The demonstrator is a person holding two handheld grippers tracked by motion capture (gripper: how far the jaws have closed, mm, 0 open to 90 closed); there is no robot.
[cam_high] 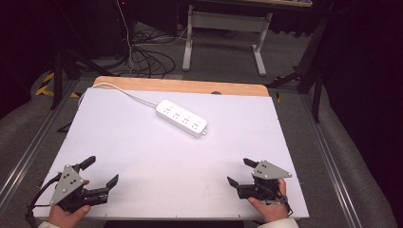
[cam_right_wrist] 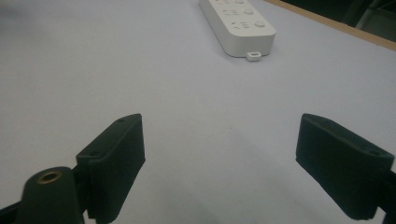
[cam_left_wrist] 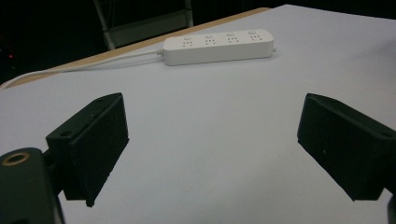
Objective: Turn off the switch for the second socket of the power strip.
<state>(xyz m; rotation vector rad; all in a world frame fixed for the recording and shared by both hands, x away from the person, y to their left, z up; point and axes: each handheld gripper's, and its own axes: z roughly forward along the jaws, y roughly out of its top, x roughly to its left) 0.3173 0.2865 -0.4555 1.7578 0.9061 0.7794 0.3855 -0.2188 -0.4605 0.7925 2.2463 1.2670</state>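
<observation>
1. Beyond both hands, toward the bench's (cam_high: 142, 190) far edge, lies the power strip (cam_high: 182, 118), its cord (cam_high: 119, 90) running off far-left.
2. Its long axis slants from far-left to near-right of that strip's middle.
3. The right hand-held gripper (cam_high: 239, 172) looks slightly nearer its free end; the left hand-held gripper (cam_high: 100, 171) sits farther off. Both gape wide, holding nothing.
4. No containers.

your left claw (cam_high: 100, 171) sits low at your left, jaws spread wide with nothing between them, angled inward and ahead. your right claw (cam_high: 240, 172) mirrors it well apart, jaws equally wide and bare, each gripped from behind by a hand.
</observation>
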